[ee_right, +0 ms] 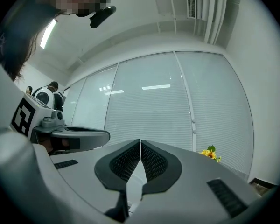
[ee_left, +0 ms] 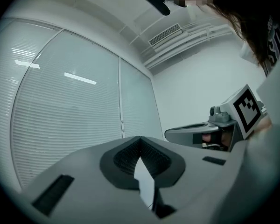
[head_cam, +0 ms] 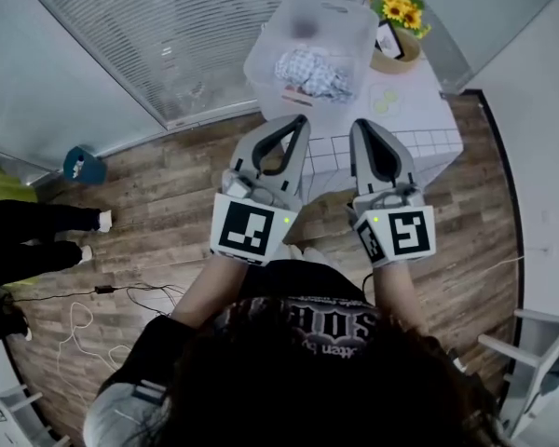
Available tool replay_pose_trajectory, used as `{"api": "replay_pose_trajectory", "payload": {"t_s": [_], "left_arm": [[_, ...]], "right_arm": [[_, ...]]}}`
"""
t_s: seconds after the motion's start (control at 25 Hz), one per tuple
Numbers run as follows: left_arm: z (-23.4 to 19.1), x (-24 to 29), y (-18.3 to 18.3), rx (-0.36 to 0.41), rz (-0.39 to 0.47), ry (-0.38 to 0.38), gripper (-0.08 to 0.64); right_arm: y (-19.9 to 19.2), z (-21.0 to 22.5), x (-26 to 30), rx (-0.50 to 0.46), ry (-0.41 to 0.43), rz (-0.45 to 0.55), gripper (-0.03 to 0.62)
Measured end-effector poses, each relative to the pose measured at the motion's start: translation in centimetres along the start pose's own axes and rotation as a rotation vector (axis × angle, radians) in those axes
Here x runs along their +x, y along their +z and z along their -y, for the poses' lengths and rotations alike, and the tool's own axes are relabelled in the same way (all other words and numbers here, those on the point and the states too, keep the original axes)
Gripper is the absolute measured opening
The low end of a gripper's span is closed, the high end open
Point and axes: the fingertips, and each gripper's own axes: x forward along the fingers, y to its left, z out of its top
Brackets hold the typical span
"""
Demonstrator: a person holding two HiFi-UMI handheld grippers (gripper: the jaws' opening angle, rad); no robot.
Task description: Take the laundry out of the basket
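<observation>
A translucent plastic basket (head_cam: 261, 63) stands on a white tiled table (head_cam: 429, 119) ahead of me. Blue-and-white checked laundry (head_cam: 312, 71) lies crumpled inside it. I hold both grippers level and side by side in front of my body, short of the table's near edge and apart from the basket. My left gripper (head_cam: 303, 119) is shut with nothing between its pads (ee_left: 130, 155). My right gripper (head_cam: 361, 125) is likewise shut and empty, its pads (ee_right: 151, 160) touching. Each gripper view looks at window blinds and shows the other gripper beside it; neither shows the basket.
A pot of sunflowers (head_cam: 399, 12) stands at the table's far right corner, also in the right gripper view as flowers (ee_right: 210, 152). Glass walls with blinds lie beyond. On the wooden floor are a blue object (head_cam: 82, 166), cables (head_cam: 102, 305) and someone's legs (head_cam: 37, 236).
</observation>
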Motion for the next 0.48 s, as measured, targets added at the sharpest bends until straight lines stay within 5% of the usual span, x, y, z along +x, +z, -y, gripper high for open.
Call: {"api": "replay_pose_trajectory", "payload": {"t_s": [0.48], "left_arm": [[-0.1, 0.3, -0.8, 0.018, -0.015, 0.041, -0.002]], "right_arm": [[-1.1, 0.4, 1.0, 0.017, 0.063, -0.015, 0.029]]}}
